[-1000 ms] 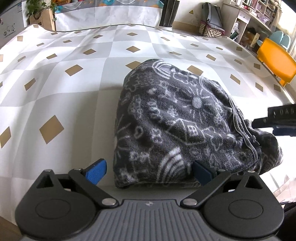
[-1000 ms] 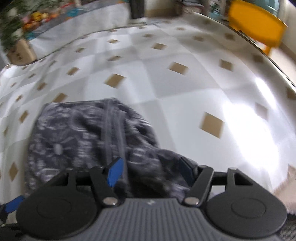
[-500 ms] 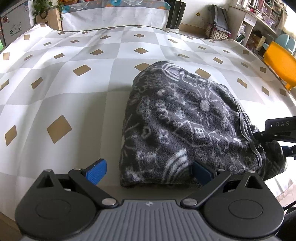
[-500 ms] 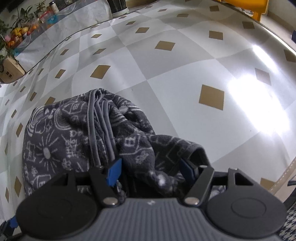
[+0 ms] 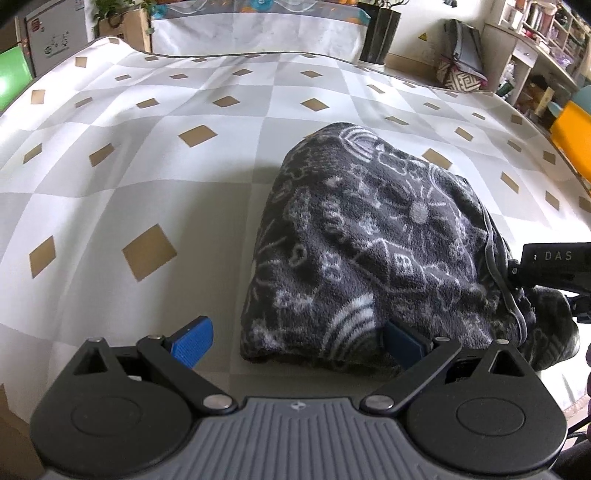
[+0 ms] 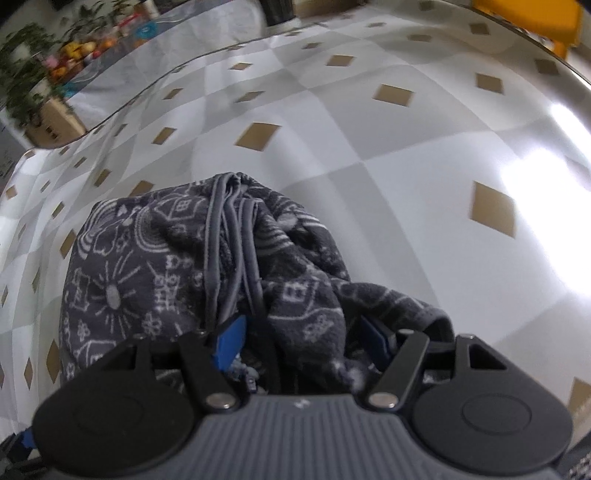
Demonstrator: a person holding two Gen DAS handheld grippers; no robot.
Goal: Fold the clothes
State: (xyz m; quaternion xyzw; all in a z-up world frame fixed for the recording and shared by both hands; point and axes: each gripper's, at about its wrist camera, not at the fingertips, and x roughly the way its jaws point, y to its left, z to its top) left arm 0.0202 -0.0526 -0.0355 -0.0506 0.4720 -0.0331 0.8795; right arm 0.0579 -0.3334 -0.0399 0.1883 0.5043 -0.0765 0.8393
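Note:
A dark grey fleece garment [image 5: 376,236] with white doodle print lies folded in a thick bundle on the checked tablecloth [image 5: 147,177]. My left gripper [image 5: 295,345] stands open at the bundle's near left corner. Its left pad is bare over the cloth and its right pad is tucked against the fabric's near edge. My right gripper [image 6: 301,341] is low over the bundle's right end [image 6: 295,295], open, with bunched fabric and grey piping lying between its blue pads. Its black frame [image 5: 554,266] shows at the right edge of the left wrist view.
An orange chair [image 5: 574,136] stands past the table's right edge. A black planter [image 5: 380,33], a patterned bag [image 5: 461,70] and shelves sit behind the far edge. The near right table edge [image 6: 576,402] is close to my right gripper. Glare [image 6: 546,192] marks the cloth right of the garment.
My right gripper has sunk onto the garment's right end, so bunched fabric now lies between its fingers. The left gripper has rolled slightly and stays at the near left corner.

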